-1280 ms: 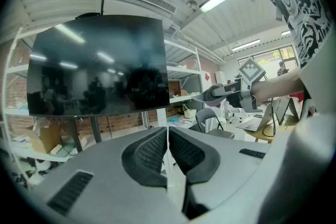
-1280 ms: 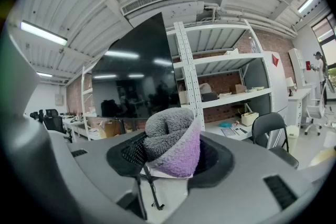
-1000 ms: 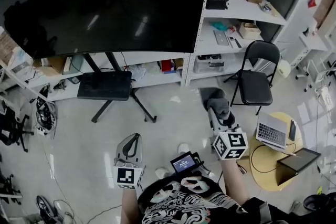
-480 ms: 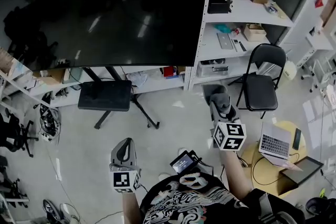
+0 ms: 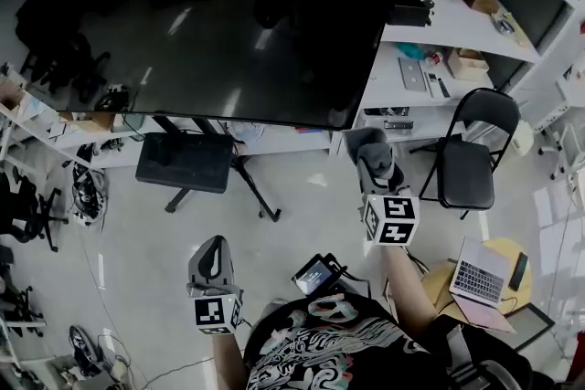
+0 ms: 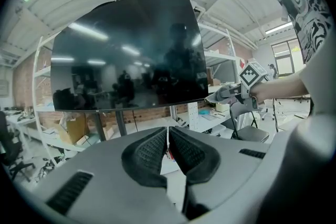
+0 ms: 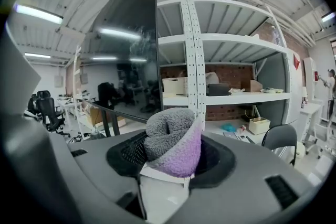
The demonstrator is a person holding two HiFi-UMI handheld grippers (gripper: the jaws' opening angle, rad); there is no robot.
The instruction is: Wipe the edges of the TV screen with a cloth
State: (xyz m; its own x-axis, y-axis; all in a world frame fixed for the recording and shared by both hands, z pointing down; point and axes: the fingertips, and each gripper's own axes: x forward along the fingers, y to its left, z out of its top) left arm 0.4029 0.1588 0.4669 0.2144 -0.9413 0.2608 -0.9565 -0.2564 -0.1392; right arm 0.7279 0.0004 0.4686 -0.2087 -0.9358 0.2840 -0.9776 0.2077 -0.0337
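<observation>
Raised nearer the one TV screen, right tool clamps one folded cloth; left tool sits closed, empty.

I take this for a lab-style workroom or office. A large TV screen on a stand fills the upper left of the head view. White metal shelves at upper right carry boxes. At lower right are a folding chair and a laptop on a round tabletop. Strip lights line the ceiling.

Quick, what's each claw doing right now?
Left gripper: shut, holding nothing.
Right gripper: shut on the cloth.
</observation>
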